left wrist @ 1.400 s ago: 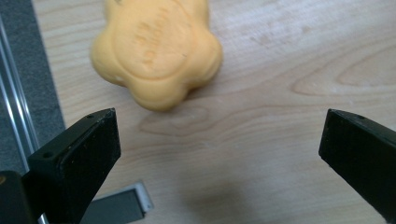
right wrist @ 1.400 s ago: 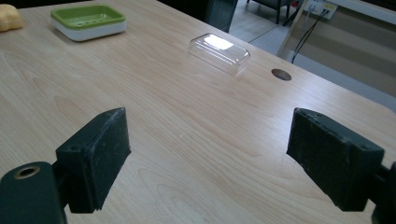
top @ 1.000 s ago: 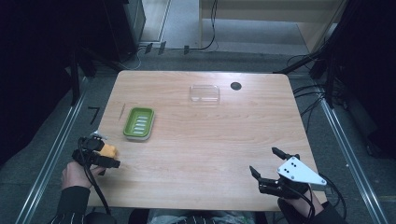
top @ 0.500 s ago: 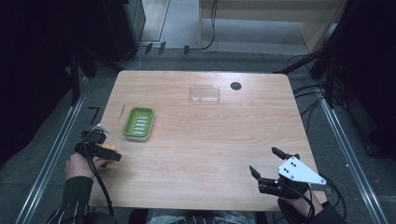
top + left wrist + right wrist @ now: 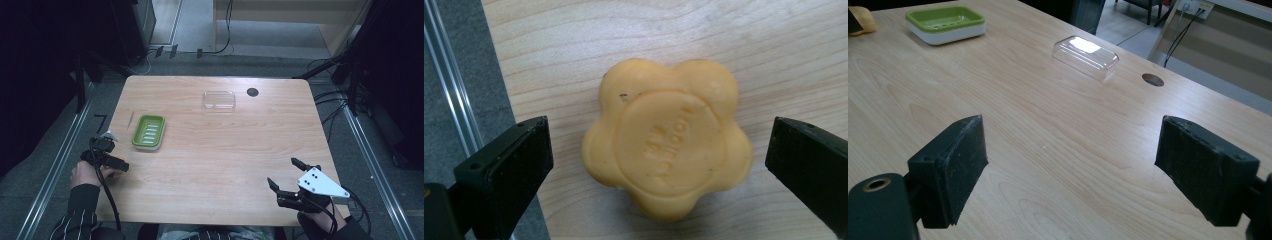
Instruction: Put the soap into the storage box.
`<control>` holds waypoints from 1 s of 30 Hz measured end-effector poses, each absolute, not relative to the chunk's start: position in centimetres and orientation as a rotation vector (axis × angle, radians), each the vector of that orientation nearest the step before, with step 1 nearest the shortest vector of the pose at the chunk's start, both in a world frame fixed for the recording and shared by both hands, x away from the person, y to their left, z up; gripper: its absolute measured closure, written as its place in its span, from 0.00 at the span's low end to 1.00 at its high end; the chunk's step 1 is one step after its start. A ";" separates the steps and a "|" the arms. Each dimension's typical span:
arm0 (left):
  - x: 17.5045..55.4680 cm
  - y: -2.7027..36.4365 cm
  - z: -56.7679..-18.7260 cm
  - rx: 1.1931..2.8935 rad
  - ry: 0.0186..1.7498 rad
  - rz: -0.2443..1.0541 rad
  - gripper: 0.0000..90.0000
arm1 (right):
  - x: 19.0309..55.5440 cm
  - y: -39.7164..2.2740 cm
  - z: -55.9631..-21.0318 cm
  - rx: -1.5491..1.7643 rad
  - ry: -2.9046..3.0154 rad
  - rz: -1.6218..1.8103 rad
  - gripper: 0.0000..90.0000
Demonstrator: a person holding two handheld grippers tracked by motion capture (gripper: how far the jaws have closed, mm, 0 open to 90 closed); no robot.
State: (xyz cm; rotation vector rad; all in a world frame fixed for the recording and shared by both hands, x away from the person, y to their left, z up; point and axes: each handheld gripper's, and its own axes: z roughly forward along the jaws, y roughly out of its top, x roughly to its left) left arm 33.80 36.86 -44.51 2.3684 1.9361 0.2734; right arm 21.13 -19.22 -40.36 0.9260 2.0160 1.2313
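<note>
Soap (image 5: 667,137), orange and flower-shaped, lies flat on the wooden table (image 5: 774,45) in the left gripper view, close to the table's edge, with grey floor showing at nine o'clock. The left gripper (image 5: 659,160) looks straight down on it with its jaws spread wide, one at eight o'clock and one at four o'clock of the bar, neither touching it; it holds nothing. The likely slip from here is a poor pinch: the scalloped rim offers rounded lobes, so pads closing on two bulges could let the bar twist or squirt out, and this near the edge it might be pushed off the table.

In the right gripper view the right gripper (image 5: 1083,175) is also wide open and empty, aimed low across the wood toward a clear plastic lid (image 5: 1086,56) at twelve o'clock and a green soap dish (image 5: 945,22) at ten o'clock.

From the high view, the left gripper (image 5: 107,156) sits at the table's eight o'clock corner, the hand behind it tilted downward, with the dish (image 5: 148,131) just beyond at one o'clock of it. The right gripper (image 5: 290,177) rests at five o'clock, forearm entering from below, jaws pointing up the table.
</note>
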 end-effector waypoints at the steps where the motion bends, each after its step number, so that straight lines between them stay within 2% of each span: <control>1: 33.8 36.9 -44.5 2.368 1.936 0.273 0.00 | 21.1 -19.2 -40.4 0.926 2.016 1.231 0.15; 17: 34.1 37.3 -45.3 2.381 1.945 0.242 0.09 | 21.1 -19.2 -40.4 0.928 2.015 1.231 0.15; 28: 33.9 37.4 -45.0 2.361 1.926 0.217 0.18 | 21.2 -19.2 -40.4 0.929 2.014 1.233 0.15; 30: 33.8 37.3 -45.0 2.360 1.910 0.217 0.25 | 21.2 -19.2 -40.3 0.928 2.016 1.231 0.15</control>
